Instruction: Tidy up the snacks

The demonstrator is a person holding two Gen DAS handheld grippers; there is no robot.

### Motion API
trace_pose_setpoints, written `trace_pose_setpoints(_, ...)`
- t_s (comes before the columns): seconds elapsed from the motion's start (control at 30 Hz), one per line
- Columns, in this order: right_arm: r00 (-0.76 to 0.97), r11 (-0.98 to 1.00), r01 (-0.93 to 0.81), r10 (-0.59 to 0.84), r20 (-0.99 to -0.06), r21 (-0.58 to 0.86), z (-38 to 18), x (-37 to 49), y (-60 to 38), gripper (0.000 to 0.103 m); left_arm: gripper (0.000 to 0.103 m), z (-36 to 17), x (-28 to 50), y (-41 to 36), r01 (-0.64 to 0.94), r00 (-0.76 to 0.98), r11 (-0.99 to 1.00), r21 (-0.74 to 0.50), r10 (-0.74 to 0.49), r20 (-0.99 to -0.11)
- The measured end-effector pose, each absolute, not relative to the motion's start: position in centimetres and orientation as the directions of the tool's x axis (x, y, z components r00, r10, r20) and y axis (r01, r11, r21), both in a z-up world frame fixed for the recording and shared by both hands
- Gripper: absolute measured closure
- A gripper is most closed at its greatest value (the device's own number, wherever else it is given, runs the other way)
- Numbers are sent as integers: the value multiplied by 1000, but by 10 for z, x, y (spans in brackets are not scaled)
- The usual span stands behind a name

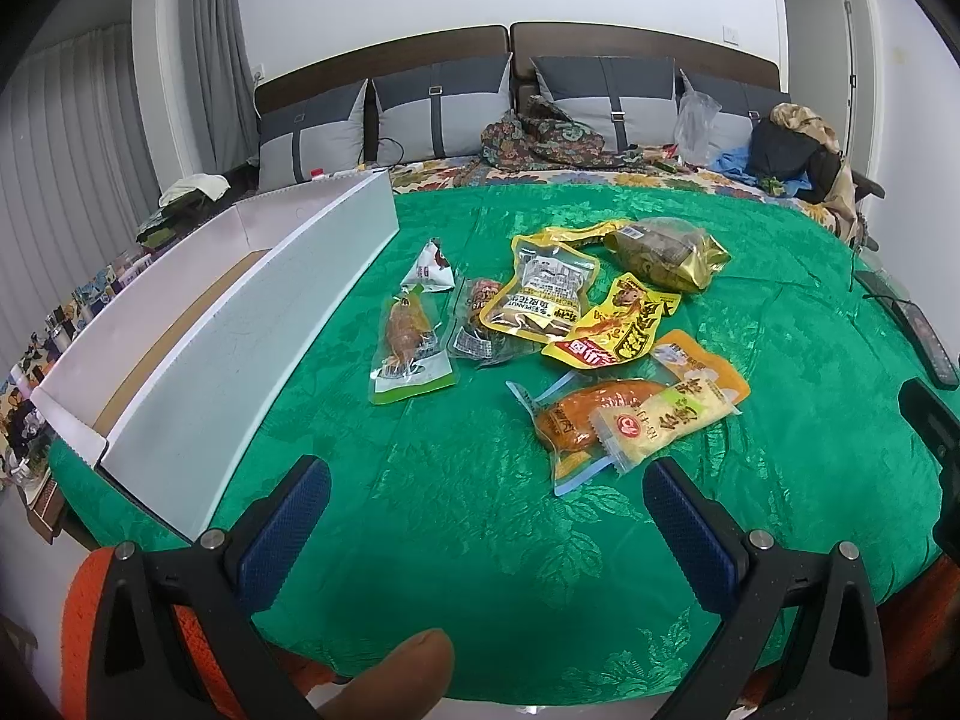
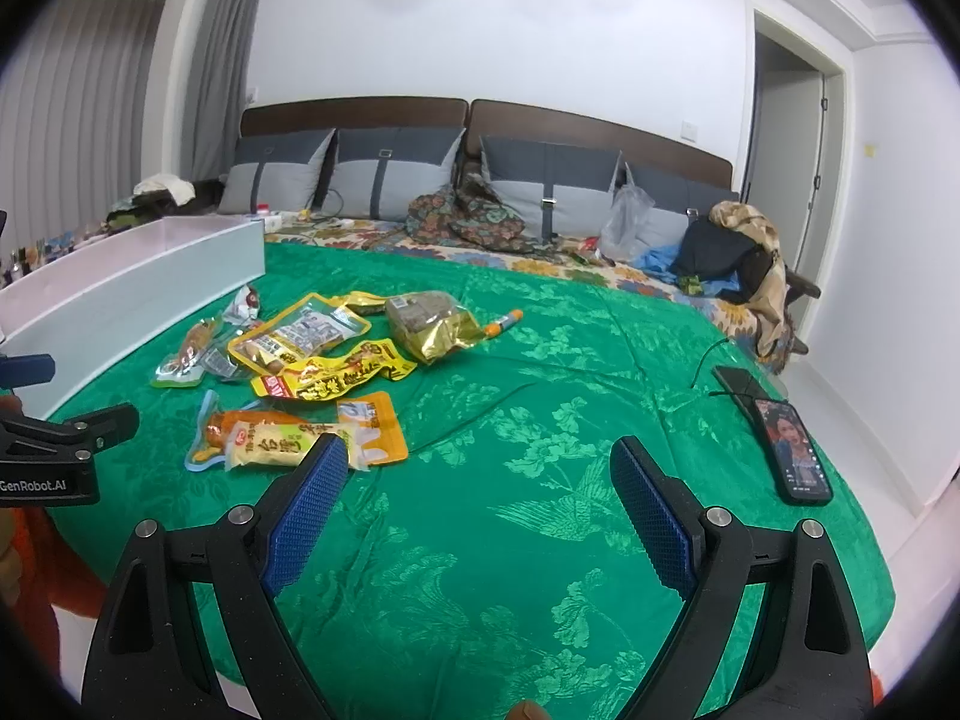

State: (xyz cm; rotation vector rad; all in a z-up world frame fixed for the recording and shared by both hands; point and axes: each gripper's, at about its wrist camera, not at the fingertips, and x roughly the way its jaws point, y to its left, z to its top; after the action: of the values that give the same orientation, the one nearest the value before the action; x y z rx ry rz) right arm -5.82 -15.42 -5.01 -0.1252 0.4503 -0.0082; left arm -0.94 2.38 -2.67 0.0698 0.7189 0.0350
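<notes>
Several snack packets lie loose on a green cloth (image 1: 456, 516): a pale yellow packet (image 1: 663, 420) over an orange one (image 1: 576, 414), a yellow packet with a cartoon (image 1: 612, 324), a clear yellow-edged peanut packet (image 1: 543, 291), a gold bag (image 1: 666, 252) and a green-edged packet (image 1: 408, 348). A long white box (image 1: 240, 324) stands open at the left. My left gripper (image 1: 486, 480) hangs open just short of the pale yellow packet. My right gripper (image 2: 480, 459) is open too, with the pale yellow packet (image 2: 282, 447) beside its left finger (image 2: 312, 492). Neither holds anything.
A phone (image 2: 792, 450) with a lit screen lies on the cloth at the right, a dark flat device (image 2: 741, 384) behind it. A small orange tube (image 2: 504, 321) lies past the gold bag (image 2: 432, 324). Cushions and bundled clothes (image 2: 480, 216) line the back.
</notes>
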Motion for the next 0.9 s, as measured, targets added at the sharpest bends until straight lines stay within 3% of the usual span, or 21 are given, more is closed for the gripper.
trace_pose_setpoints(0.9,890,991,-31,-30,-455,-127,-55,-52,-152,11,0,-44,-5,30,-11,724,995,104,79,-685)
